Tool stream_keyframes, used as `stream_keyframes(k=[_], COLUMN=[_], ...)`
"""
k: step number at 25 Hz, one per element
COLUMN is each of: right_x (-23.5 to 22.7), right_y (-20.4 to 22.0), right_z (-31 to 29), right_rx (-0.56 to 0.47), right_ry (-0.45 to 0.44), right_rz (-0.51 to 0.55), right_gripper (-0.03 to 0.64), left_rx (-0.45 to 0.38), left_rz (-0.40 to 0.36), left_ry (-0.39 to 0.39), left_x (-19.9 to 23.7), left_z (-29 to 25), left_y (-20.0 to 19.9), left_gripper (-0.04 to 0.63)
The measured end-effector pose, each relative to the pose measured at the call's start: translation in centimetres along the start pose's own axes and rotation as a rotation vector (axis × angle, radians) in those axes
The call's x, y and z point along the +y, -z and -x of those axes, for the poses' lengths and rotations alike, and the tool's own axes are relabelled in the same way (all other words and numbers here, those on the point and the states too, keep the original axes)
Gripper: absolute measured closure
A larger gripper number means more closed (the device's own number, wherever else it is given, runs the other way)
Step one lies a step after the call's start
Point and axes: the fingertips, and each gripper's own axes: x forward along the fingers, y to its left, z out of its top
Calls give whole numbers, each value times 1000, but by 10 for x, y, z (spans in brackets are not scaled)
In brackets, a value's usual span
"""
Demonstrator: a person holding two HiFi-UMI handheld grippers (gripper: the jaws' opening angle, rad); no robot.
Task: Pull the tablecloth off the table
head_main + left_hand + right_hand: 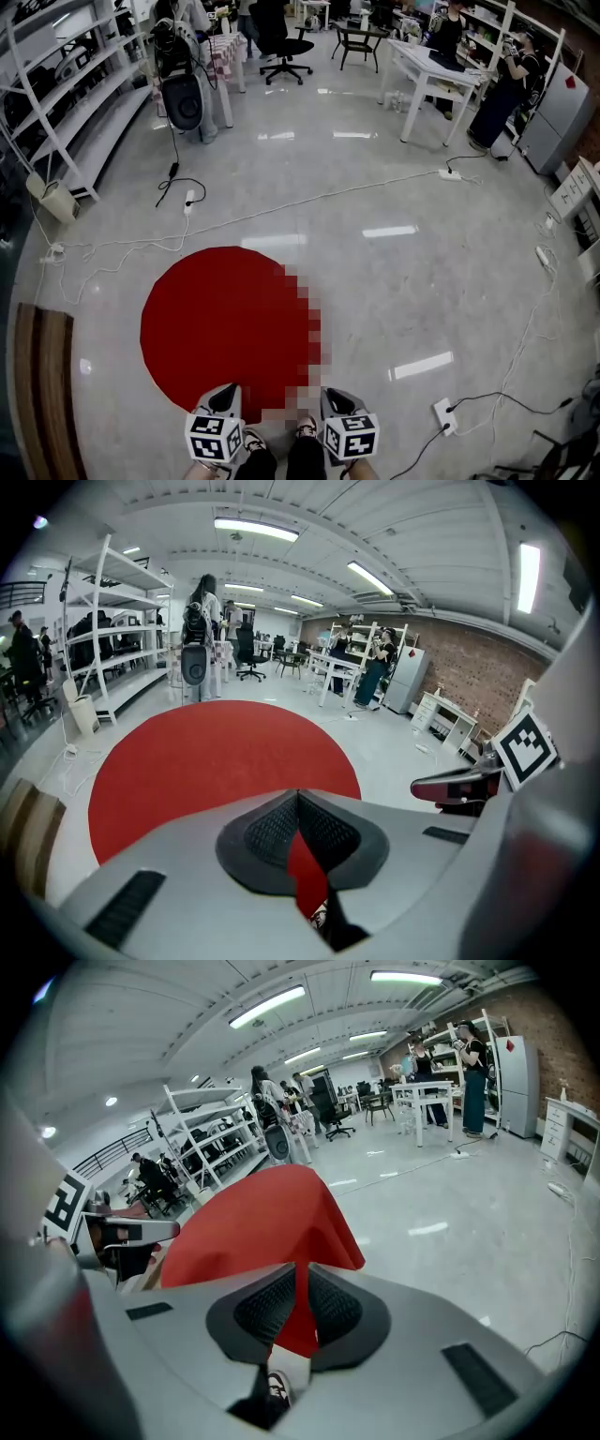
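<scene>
Left tongs (226, 394), right tongs (335, 397) on tablecloth (220, 314) edge

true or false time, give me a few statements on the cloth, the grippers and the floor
1. The red tablecloth is round. True.
2. The left gripper is open and empty. False: it is shut on the tablecloth's edge.
3. The right gripper pinches the tablecloth. True.
4. Plates stand on the tablecloth. False: none show on it.
5. Cables trail across the floor. True.
</scene>
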Motion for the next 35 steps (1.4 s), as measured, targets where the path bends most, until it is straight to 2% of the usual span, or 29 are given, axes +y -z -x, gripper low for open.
stream_keyframes(k=[1,2,8,12,19,26,29,32,35], right_x=[-1,-2,-3,4,10,23,33,34,35], right_y=[2,5,14,23,31,40,43,49,48], right_z=[-1,-3,-17,-29,-50,-73,-79,-91,-103], right_rx=[6,12,36,67,107,156,163,161,155], right_ry=[-2,-6,-41,-96,-176,-268,-314,-320,-341], right_rz=[2,4,26,66,156,293,413,537,558], right_gripper=[570,526,503,437,368,321,319,319,319], left_rx=[5,8,20,25,35,45,52,56,59], left_rz=[1,2,6,13,31,51,63,71,77], left_ry=[-2,-5,-15,-25,-54,-82,-95,-104,-111], left_x=[0,1,4,9,17,23,24,23,24], left_z=[0,-1,-7,-10,-10,-7,-5,-3,0], left_y=[2,3,8,11,14,21,25,27,30], left_gripper=[580,580,580,580,580,580,580,580,578])
